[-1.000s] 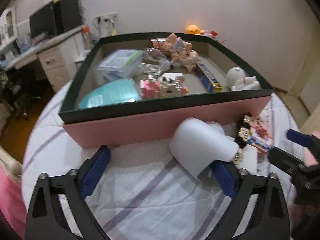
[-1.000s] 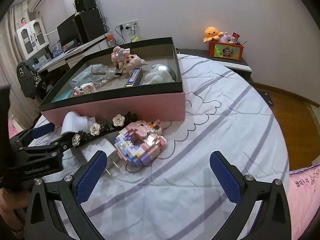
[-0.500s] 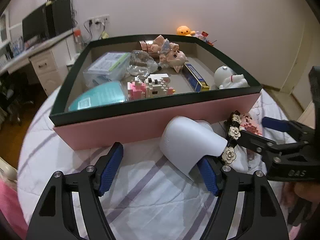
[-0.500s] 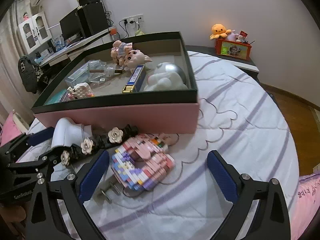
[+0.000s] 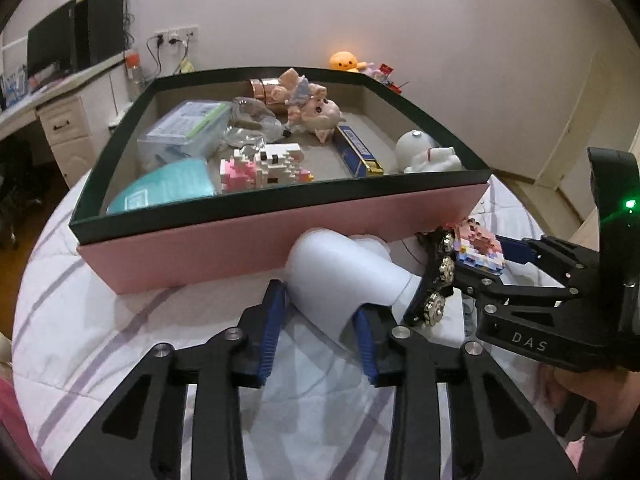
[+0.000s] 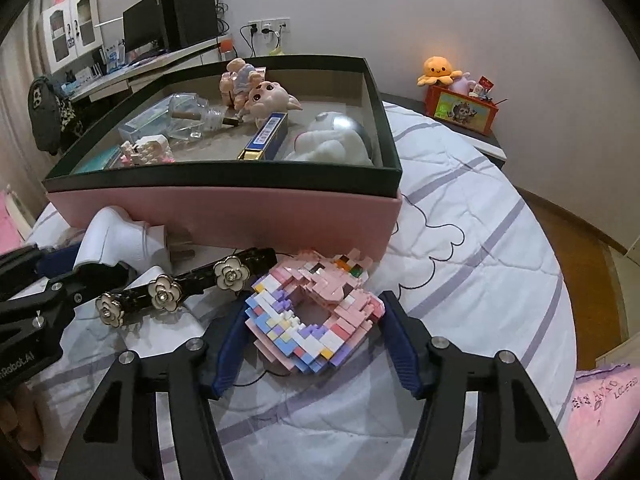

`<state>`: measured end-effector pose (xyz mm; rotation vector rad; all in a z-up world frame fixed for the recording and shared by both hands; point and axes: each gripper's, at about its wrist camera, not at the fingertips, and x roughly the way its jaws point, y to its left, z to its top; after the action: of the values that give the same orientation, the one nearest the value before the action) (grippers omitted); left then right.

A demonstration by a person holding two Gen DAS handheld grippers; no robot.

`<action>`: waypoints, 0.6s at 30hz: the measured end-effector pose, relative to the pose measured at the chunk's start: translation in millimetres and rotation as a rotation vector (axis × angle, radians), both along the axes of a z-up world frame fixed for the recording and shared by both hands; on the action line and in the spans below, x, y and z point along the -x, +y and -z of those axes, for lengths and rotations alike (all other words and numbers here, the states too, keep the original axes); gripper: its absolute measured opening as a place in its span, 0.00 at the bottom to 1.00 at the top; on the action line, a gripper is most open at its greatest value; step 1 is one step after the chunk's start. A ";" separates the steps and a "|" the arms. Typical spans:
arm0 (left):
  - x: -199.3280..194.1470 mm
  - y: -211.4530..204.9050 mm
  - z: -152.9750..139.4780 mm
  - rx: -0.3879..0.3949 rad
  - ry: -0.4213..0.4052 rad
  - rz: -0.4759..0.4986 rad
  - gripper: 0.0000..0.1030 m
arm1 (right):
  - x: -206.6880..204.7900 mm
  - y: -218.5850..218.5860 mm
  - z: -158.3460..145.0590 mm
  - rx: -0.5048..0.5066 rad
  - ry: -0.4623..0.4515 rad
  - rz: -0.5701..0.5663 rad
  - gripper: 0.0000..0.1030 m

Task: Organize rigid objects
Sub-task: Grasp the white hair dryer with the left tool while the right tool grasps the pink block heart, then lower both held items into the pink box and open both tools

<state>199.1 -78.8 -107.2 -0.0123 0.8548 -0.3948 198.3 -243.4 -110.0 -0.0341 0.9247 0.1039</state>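
Note:
A pink box with a dark green rim [image 5: 280, 232] [image 6: 224, 178] sits on the bed and holds several toys and packs. In front of it lies a white bottle-shaped object [image 5: 340, 276] [image 6: 116, 240]. My left gripper [image 5: 320, 320] has closed on its wide end. A pink and pastel block model [image 6: 316, 316] [image 5: 480, 246] lies on the sheet, and my right gripper [image 6: 312, 344] is shut on it from both sides. A black hair clip with white flowers [image 6: 180, 288] [image 5: 436, 292] lies between the two objects.
A white charger plug [image 6: 176, 246] lies by the box wall. The striped white bedsheet [image 6: 460, 280] spreads to the right. A nightstand with an orange plush and a red box [image 6: 460, 104] stands at the back right. A desk with a monitor [image 6: 160, 32] stands at the back left.
Both grippers moved forward and closed: the left onto the white bottle-shaped object, the right onto the block model.

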 end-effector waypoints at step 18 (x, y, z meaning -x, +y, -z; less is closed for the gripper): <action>16.2 33.9 -5.3 0.069 0.010 -0.053 0.15 | 26.8 -12.0 -14.3 -0.098 -0.017 0.018 0.61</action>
<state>182.9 -44.9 -101.8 -0.1006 0.8486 -0.3743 171.5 -255.5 -95.7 0.0636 0.9014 0.1320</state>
